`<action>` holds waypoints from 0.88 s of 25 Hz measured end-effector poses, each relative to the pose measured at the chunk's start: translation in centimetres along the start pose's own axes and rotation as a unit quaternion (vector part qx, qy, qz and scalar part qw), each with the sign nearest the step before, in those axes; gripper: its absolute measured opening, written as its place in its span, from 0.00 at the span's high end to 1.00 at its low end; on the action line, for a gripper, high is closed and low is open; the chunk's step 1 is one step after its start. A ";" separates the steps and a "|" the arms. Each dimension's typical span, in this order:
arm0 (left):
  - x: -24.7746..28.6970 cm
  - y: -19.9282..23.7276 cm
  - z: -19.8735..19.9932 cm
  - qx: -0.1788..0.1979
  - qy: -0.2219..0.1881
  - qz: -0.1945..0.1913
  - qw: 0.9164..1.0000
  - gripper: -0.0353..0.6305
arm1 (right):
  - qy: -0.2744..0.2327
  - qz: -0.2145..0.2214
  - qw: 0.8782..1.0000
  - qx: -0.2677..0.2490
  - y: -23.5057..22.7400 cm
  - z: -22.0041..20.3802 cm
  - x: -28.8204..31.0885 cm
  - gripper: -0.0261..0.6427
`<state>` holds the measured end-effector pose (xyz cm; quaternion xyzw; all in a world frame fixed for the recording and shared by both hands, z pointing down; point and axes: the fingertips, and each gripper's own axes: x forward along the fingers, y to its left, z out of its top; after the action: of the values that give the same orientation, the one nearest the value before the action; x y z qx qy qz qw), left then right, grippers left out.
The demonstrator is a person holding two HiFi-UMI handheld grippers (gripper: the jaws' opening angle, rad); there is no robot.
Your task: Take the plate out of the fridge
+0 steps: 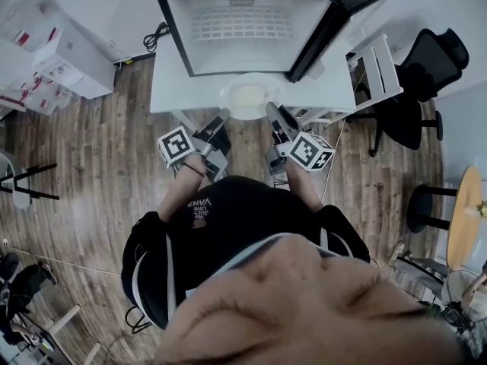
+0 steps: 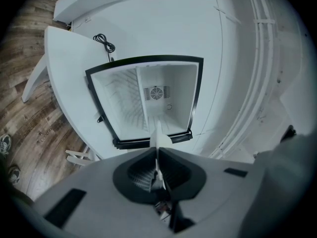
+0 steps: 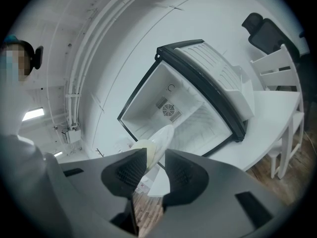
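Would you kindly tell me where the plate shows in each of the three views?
Head view: plate at upper centre, just below the open fridge.
Left gripper view: plate edge-on at centre, in front of the fridge opening.
Right gripper view: plate tilted, just below centre.
Shared landmark: the open fridge, in all three.

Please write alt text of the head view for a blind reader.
The left claw and the right claw grip a pale plate by opposite edges, before an open fridge on a white table.
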<state>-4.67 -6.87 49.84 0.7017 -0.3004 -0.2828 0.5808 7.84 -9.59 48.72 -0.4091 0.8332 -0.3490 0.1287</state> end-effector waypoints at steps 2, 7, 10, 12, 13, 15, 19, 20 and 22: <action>-0.1 0.0 -0.1 0.001 -0.003 0.001 1.000 0.90 | 0.002 0.002 1.000 0.001 0.0 -0.1 -0.1 0.78; -0.4 0.0 -0.6 -0.003 -0.011 0.001 1.000 0.90 | 0.010 0.006 1.000 0.001 -0.1 -0.3 -0.4 0.78; -0.8 0.3 -0.9 -0.004 -0.015 0.005 1.000 0.90 | 0.013 0.007 1.000 0.002 0.0 -0.6 -0.6 0.78; -1.0 0.3 -1.2 -0.009 -0.018 0.006 1.000 0.90 | 0.015 0.009 1.000 0.003 0.0 -0.8 -0.8 0.78; -1.1 0.2 -1.4 -0.010 -0.019 0.005 1.000 0.90 | 0.016 0.009 1.000 0.003 0.1 -0.9 -1.0 0.78; -1.4 0.2 -1.7 -0.008 -0.021 0.004 1.000 0.90 | 0.017 0.010 1.000 0.002 0.1 -1.1 -1.3 0.78; -1.8 0.4 -2.1 -0.005 -0.023 0.008 1.000 0.90 | 0.017 0.013 1.000 0.003 0.3 -1.4 -1.8 0.78; -1.9 0.4 -2.2 -0.003 -0.023 0.009 1.000 0.90 | 0.018 0.013 1.000 0.003 0.3 -1.5 -1.9 0.78; -2.1 0.4 -2.4 -0.001 -0.024 0.008 1.000 0.90 | 0.019 0.013 1.000 0.004 0.3 -1.7 -2.1 0.78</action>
<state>-4.30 -3.78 50.71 0.6914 -0.3197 -0.2951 0.5768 8.17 -7.02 49.55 -0.3912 0.8394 -0.3580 0.1193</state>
